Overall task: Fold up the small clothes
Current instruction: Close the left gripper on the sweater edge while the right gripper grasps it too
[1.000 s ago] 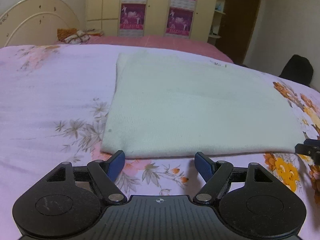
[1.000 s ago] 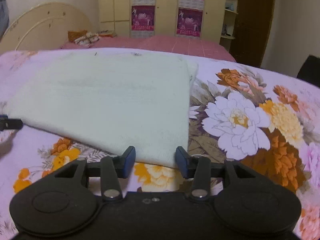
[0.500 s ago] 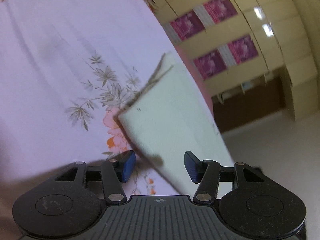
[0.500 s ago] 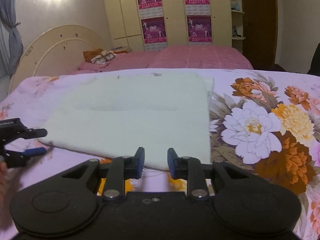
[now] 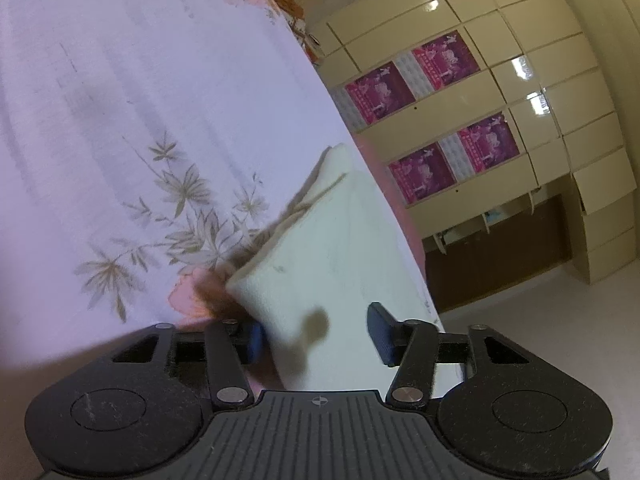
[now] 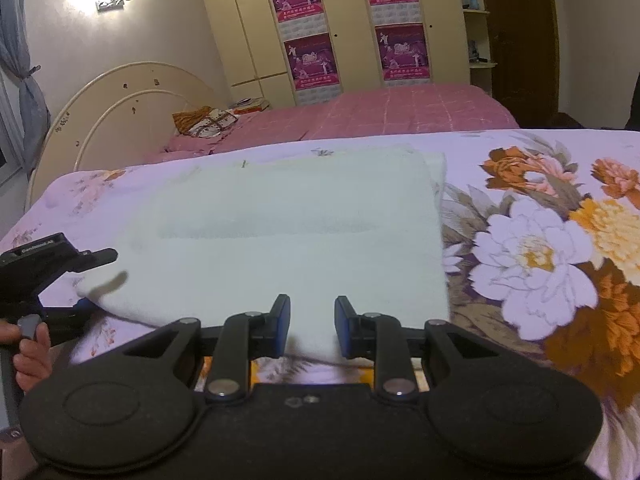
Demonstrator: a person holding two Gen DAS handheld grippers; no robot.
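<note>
In the left wrist view, the scene is being seen rolled sideways. The left gripper (image 5: 316, 334) is being closed, with the near corner of the folded white garment (image 5: 340, 256) lying between its blue pads (image 5: 382, 334). A gap is still being left beside the right-hand pad, so the cloth is not yet being pinched; the left-hand pad is partly being hidden behind the cloth edge. The garment is being shown stretching away ahead of the fingers over the lilac floral bedsheet (image 5: 120, 120), with a cream wardrobe (image 5: 520, 120) beyond.

In the right wrist view, the right gripper (image 6: 311, 326) is being held narrowly parted at the garment's near edge (image 6: 288, 232). The cloth hem is being shown between the pads (image 6: 282, 320), bunched slightly beneath them; whether it is being pressed firmly cannot be told. The garment is being seen spread flat ahead of the fingers on the bedsheet (image 6: 540, 240). To the left of the fingers, the left gripper (image 6: 86, 280) is being held by a hand (image 6: 28, 348) at the cloth's other near corner, one finger above and one below it.
</note>
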